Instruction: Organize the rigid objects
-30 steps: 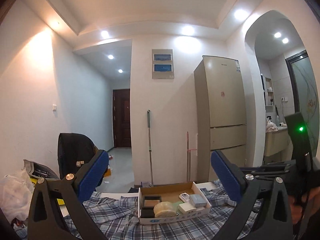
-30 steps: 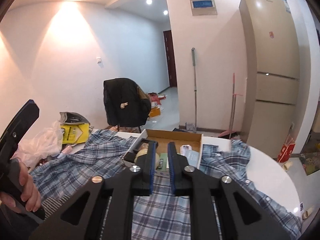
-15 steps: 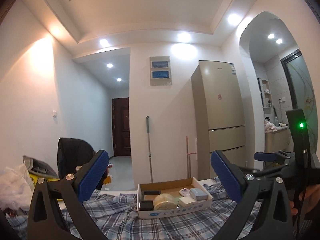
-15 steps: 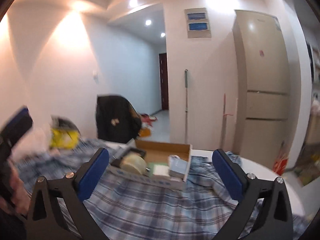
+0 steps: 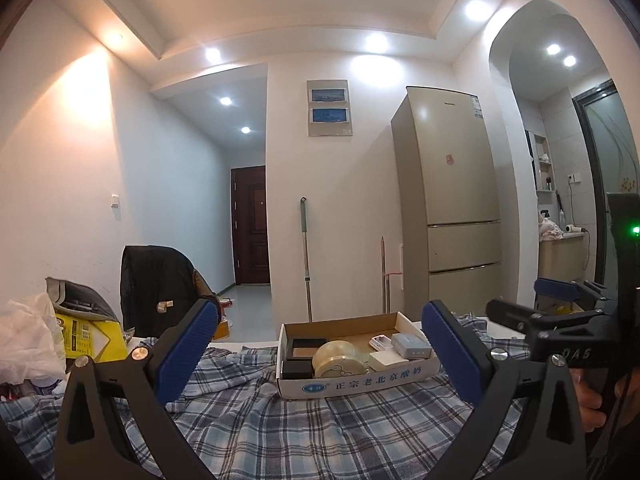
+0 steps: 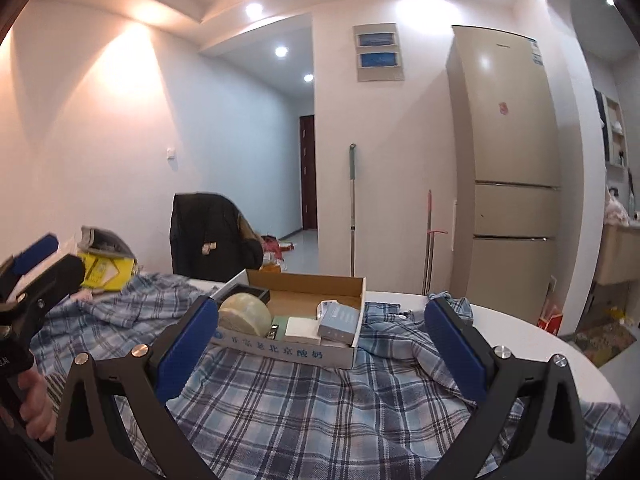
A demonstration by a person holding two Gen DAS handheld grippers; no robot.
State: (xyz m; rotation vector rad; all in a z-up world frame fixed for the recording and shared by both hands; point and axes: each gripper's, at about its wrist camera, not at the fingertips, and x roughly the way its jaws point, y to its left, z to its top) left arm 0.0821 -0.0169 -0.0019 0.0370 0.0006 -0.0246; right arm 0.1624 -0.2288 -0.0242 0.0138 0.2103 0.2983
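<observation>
A tall beige fridge (image 5: 448,200) stands against the back wall, with a mop (image 5: 306,256) leaning on the wall to its left. Nearer, a white round bench (image 6: 520,344) is draped with a blue plaid cloth (image 5: 320,420). On that cloth sits a shallow cardboard box (image 5: 356,380) — printed with blue characters on its front wall — and it holds the rigid objects: a roll of clear tape (image 5: 340,358) near the front, a black square case (image 5: 307,347) at the left, a white flat box (image 5: 388,360) and a grey-blue carton (image 5: 412,346) at the right. A black jacket (image 5: 160,284) hangs over a chair behind the bench, and a yellow package (image 5: 86,340) lies at the left edge.

The left gripper (image 5: 320,348) hovers just short of the box, its blue-padded fingers (image 5: 188,356) spread wide and released, holding nothing. The right gripper (image 6: 320,344) sits likewise — fingers (image 6: 456,352) apart and empty, framing the box from the right side.
</observation>
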